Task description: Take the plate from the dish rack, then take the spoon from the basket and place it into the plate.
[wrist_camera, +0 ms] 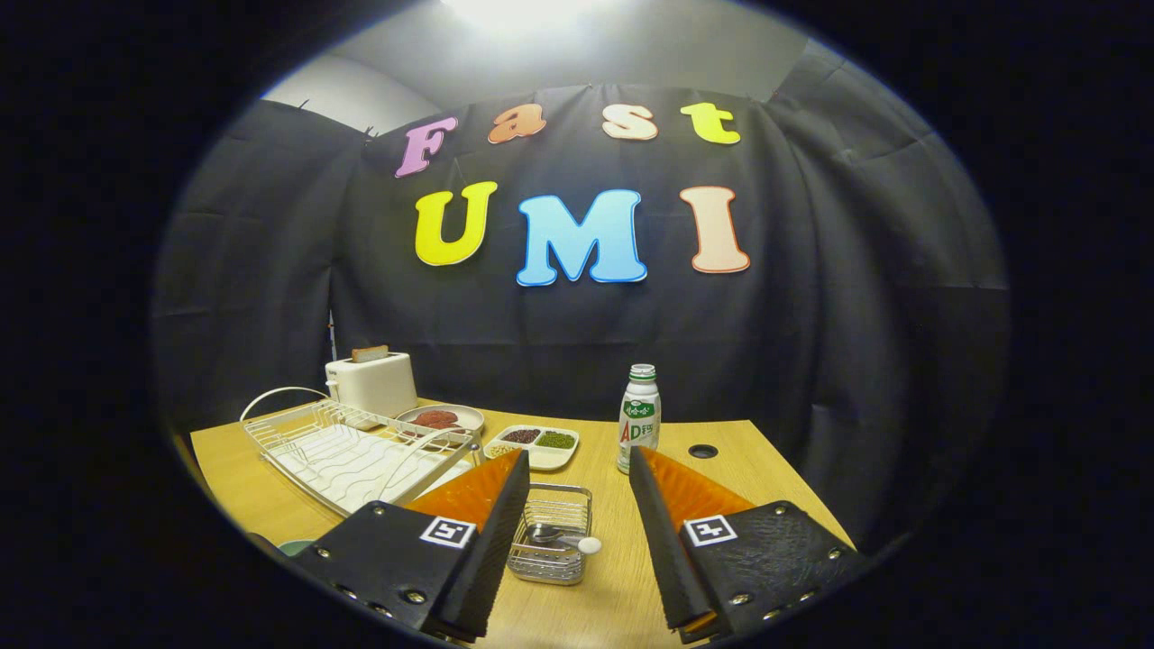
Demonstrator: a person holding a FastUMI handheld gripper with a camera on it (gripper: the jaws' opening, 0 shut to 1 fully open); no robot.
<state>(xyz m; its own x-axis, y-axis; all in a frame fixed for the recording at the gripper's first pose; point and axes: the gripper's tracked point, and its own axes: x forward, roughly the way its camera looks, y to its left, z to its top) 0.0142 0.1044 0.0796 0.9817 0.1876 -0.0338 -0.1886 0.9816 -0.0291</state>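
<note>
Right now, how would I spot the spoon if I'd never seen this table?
Start at the wooden table and find the open gripper. Between its fingers sits a small wire basket, nearer than the bottle. The spoon lies inside it: shiny metal with a white ball-like tip, unlike the big empty dish rack nearby.

We see the gripper [577,469] standing wide apart, its left finger covering part of the wire basket [552,534], so the spoon [563,538] shows only partly (handle end white). The dish rack [347,451] is partly hidden too. Whether a plate stands in it, we cannot tell.
</note>
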